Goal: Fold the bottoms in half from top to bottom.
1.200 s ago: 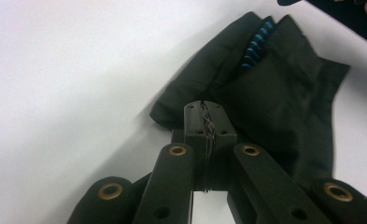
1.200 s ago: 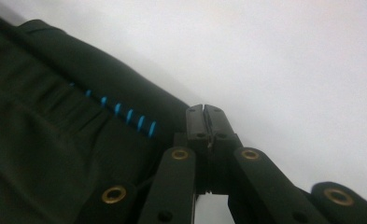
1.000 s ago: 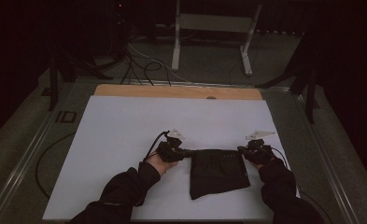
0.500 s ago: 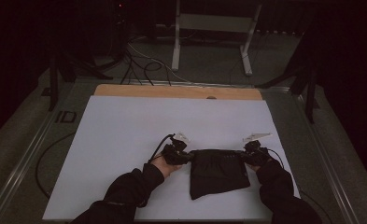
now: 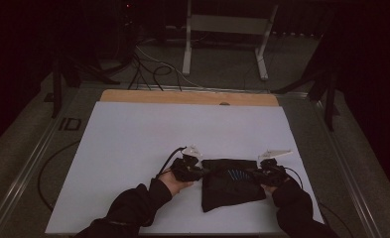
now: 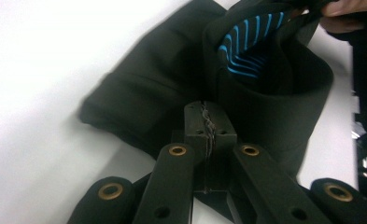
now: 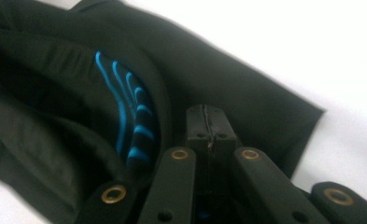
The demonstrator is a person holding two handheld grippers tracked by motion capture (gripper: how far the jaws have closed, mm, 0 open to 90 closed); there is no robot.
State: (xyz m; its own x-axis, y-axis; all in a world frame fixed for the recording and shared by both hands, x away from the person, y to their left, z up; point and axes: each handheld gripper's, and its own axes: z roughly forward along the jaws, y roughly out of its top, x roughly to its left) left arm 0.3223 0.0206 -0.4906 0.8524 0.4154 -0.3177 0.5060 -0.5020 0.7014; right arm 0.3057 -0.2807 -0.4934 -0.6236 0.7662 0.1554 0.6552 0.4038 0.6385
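Compared with a second ago, both grippers have slid slightly toward the near edge, and blue stripes now show on the black garment (image 5: 232, 183). It lies on the white table (image 5: 133, 139), stretched between the left gripper (image 5: 202, 172) and right gripper (image 5: 254, 174), each clamped on an upper corner. The left gripper view shows the striped lining folded open; the high view shows sleeves.

- The left gripper (image 6: 204, 122), two black jaws pressed together, seemingly pinches a fold of the black fabric garment with blue curved stripes (image 6: 265, 88).
- White table surface (image 6: 41, 93) lies left of it.
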